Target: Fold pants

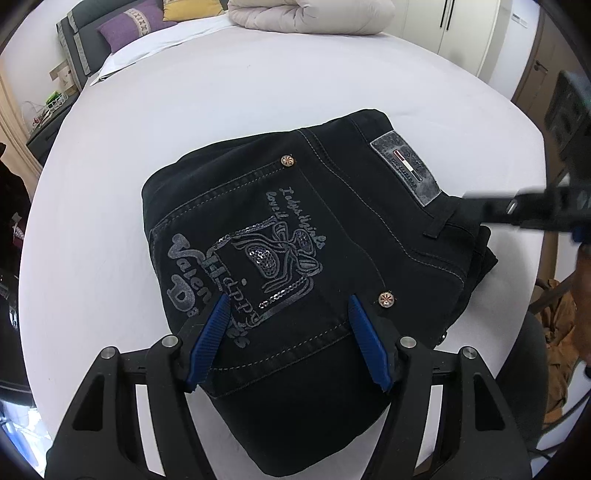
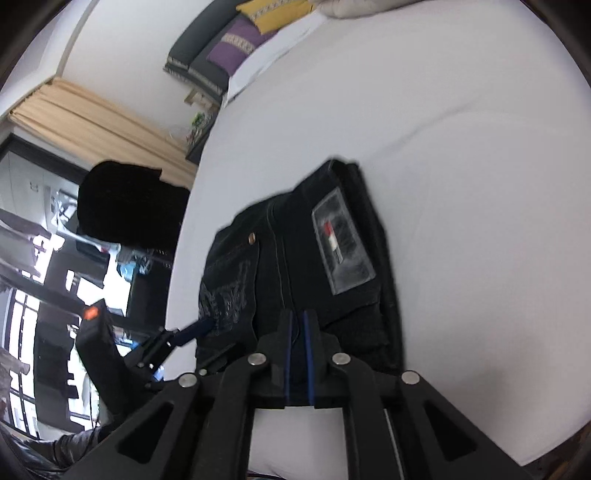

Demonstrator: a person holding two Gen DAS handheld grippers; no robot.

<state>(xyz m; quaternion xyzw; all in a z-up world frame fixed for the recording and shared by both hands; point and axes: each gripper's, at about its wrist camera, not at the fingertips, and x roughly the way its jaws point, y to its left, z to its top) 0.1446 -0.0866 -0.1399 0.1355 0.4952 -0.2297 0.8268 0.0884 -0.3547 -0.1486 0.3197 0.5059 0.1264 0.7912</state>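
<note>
One wide bed with a plain white sheet (image 1: 258, 96) fills most of the room before me, with a rolled cream duvet (image 1: 306, 14) and purple (image 1: 133, 22) and yellow cushions (image 1: 184, 9) up at its head. On the sheet, near the bed's close edge, lies a pair of black denim pants (image 1: 295, 229), folded down into a compact, thick bundle. It rests seat side up. Its long axis runs slantwise in the left wrist view, from the rounded folded end at the lower left to the waistband at the upper right. That waistband carries a grey leather brand patch (image 1: 406, 166). The back pocket faces up, printed with pale grey lettering and a sequinned bow motif (image 1: 273, 254), and a copper rivet sits at each of its upper corners.

Over the bundle's near end hangs the left gripper (image 1: 290, 314), its blue-padded black fingers spread wide above the pocket with nothing clasped between them; whether the tips touch the cloth I cannot tell. At the waistband end is the right gripper (image 2: 297, 325), its blue pads drawn almost together, leaving a thin slit. It sits right at the denim's edge, though the blur hides whether any cloth is pinched.
</note>
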